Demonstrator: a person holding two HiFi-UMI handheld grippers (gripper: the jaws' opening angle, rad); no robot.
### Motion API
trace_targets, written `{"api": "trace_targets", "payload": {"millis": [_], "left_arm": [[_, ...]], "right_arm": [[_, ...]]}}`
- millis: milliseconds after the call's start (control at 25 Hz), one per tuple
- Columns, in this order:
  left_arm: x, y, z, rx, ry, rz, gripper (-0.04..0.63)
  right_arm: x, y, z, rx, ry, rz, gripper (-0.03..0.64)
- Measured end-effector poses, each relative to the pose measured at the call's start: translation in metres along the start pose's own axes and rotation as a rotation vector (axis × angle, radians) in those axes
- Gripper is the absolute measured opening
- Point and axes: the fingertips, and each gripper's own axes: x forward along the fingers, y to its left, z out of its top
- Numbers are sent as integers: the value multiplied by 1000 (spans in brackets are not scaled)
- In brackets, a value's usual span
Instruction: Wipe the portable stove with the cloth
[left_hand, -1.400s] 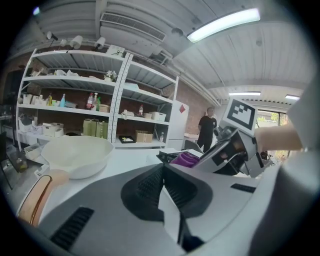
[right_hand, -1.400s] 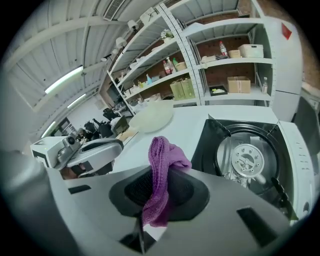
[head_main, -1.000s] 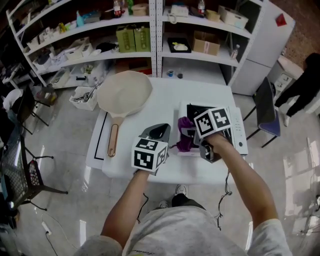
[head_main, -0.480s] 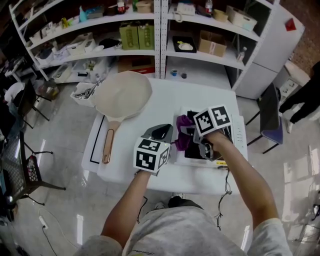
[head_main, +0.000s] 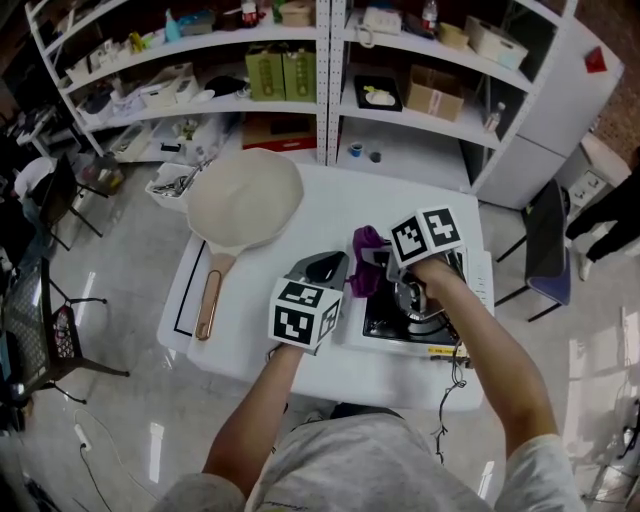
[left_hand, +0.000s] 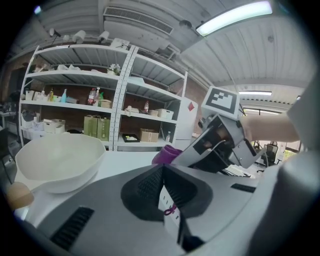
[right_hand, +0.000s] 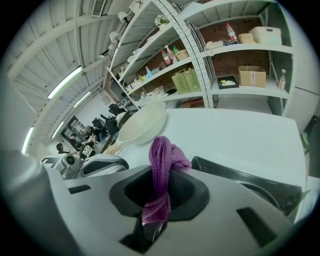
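- Purple cloth (right_hand: 162, 155) is pinched tight in the right gripper (right_hand: 156, 216). It looks bunched up and floppy.
- It is at the 10 o'clock corner of the black-topped stove (head_main: 385, 318), on the table's (head_main: 330, 205) 4 o'clock side.
- I think the wiping has barely begun, and most of the stove is left.
- The left gripper (left_hand: 165, 192) has its jaws pressed together, holding nothing.

Left tongs (left_hand: 164, 186) together, empty; right tongs (right_hand: 159, 197) tight on cloth (right_hand: 163, 156)
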Motion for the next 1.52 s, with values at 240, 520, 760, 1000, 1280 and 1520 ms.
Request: {"api": "trace_targets", "payload": {"millis": [240,520,760,1000,1280,1520], "left_arm": [[11,11,4,-9,0,25,5],[20,14,6,-13,1,46,5],[25,21,9,-15,7,68,5],[27,19,11,-3,13,67,5],[29,14,14,8,19,67,5],[29,14,15,5,23,70,5]], "right_arm": [[5,-11,20,-1,0,15,63],[9,-26,36,16,-7,32,63],[2,-18,51,-7,-28,102,63],[-15,-3,76,-74,-112,163,63],[-22,-5,106,-186,-285,165,63],[-5,-14,102,-232,-291,134,63]]}}
